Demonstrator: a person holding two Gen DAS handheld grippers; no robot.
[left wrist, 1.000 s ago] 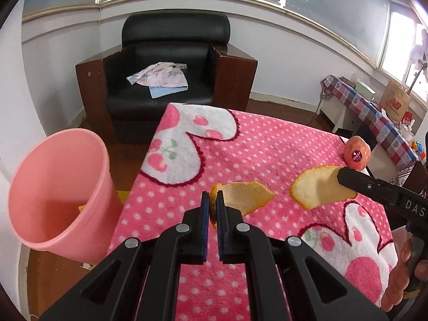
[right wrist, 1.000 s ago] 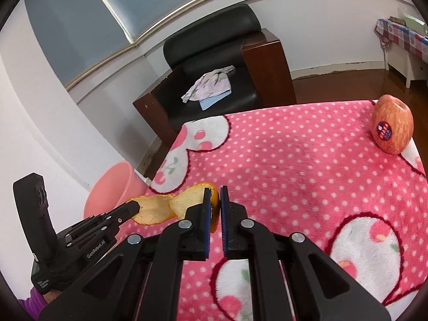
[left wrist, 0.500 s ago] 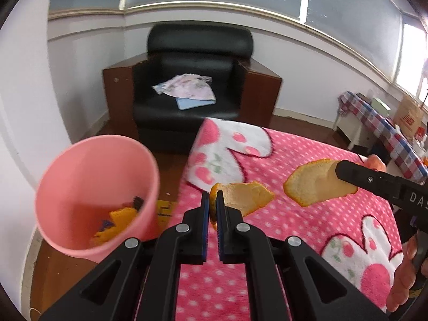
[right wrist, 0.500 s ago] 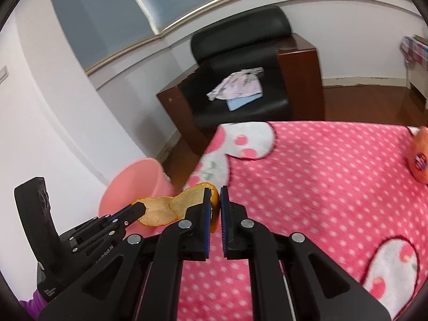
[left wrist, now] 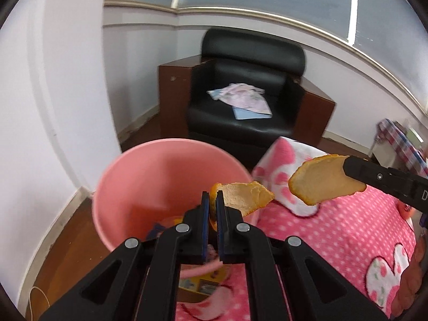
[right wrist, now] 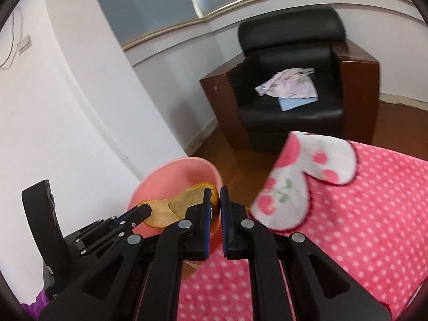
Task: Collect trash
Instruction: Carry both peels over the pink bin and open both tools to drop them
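My left claw is clamped on a piece of orange peel; the two blue-lined fingers press on its orange edge and the pale inner side of the peel sticks out to the right of them. This peel hangs over the rim of the pink bucket, on the side of the bucket nearest the counter. In the bottom of the bucket I see some orange and dark bits, but they are too blurred to name.

My right claw is also clamped on a second orange peel, which spreads to the left of its fingers. In the left wrist view this second peel is held in the air to the right of the first one, above the edge of the counter, and the two peels are near but apart. In the right wrist view they overlap, in front of the bucket.

The counter is covered with a pink cloth with white dots and a white heart patch with cherries. The bucket stands on the wooden floor, just beside the counter's corner. Behind it is a black armchair with some cloths lying on the seat.
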